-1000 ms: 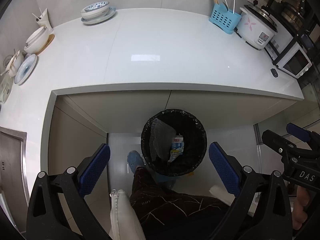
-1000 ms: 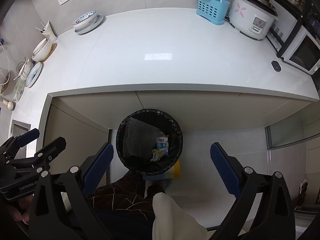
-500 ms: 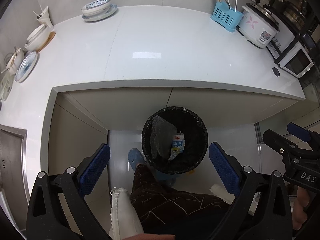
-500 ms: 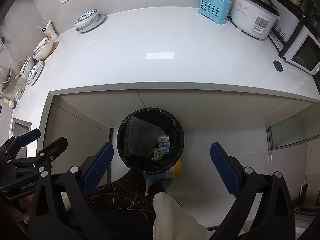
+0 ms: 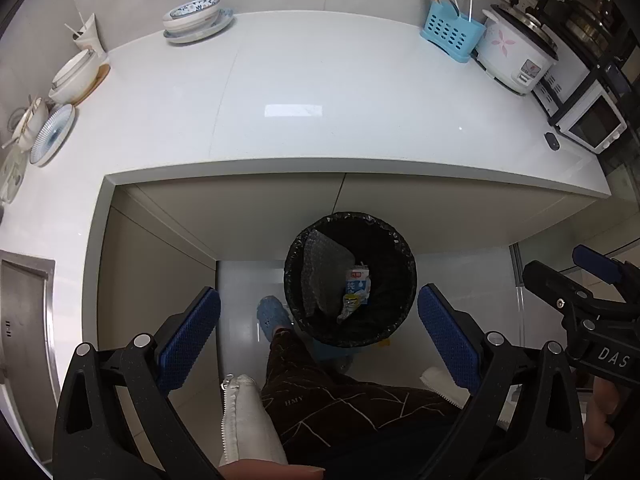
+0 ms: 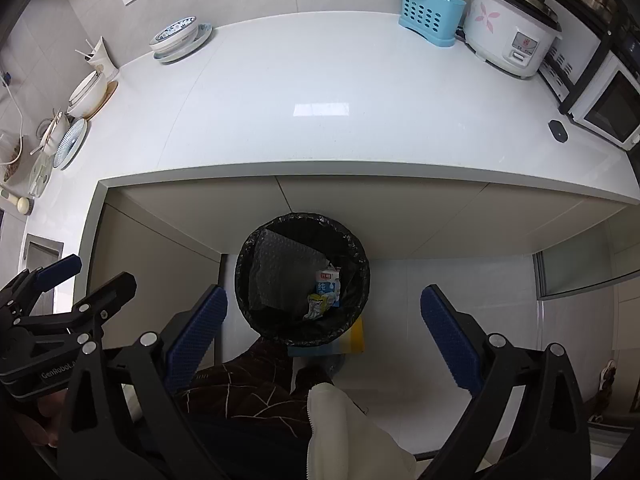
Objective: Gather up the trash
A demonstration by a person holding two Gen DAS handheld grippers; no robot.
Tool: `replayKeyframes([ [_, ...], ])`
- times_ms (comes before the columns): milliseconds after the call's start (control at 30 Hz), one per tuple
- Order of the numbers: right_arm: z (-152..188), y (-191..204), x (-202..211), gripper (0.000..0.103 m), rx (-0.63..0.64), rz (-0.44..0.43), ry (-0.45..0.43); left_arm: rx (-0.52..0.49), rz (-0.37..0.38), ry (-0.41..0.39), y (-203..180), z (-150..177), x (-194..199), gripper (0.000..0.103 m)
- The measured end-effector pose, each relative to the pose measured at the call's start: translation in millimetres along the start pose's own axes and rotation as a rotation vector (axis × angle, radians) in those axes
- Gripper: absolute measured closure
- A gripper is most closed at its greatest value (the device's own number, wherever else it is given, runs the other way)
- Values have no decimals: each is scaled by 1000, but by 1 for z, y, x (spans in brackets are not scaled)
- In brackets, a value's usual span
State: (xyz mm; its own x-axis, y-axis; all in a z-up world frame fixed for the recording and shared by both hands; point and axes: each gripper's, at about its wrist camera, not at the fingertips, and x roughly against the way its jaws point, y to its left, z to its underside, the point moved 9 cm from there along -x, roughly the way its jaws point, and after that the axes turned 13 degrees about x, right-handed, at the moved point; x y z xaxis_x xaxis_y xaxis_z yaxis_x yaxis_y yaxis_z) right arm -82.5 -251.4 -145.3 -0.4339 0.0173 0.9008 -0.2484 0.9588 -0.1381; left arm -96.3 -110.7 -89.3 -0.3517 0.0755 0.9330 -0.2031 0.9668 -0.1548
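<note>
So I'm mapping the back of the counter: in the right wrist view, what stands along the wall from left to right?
Stacked bowls on a plate → blue utensil caddy → rice cooker → microwave.

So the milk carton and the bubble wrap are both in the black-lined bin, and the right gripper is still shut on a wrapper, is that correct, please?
Not quite: the right gripper is open and empty, as the right wrist view shows. The milk carton and bubble wrap are indeed in the bin.

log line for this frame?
phase: trash binned | left gripper: open, empty | right gripper: open, empty | bin: milk carton, bubble wrap
</note>
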Motion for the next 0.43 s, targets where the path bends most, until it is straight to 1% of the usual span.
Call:
replayKeyframes([
  [100, 1, 0, 0, 10, -1, -1, 1, 2, 8, -8, -1, 1, 2, 6],
  [233, 1, 0, -1, 10, 0, 0, 0, -5, -3, -15, 0, -1, 2, 7],
  [433, 0, -2, -1, 10, -1, 0, 0, 3, -15, -4, 1, -1, -1, 6],
])
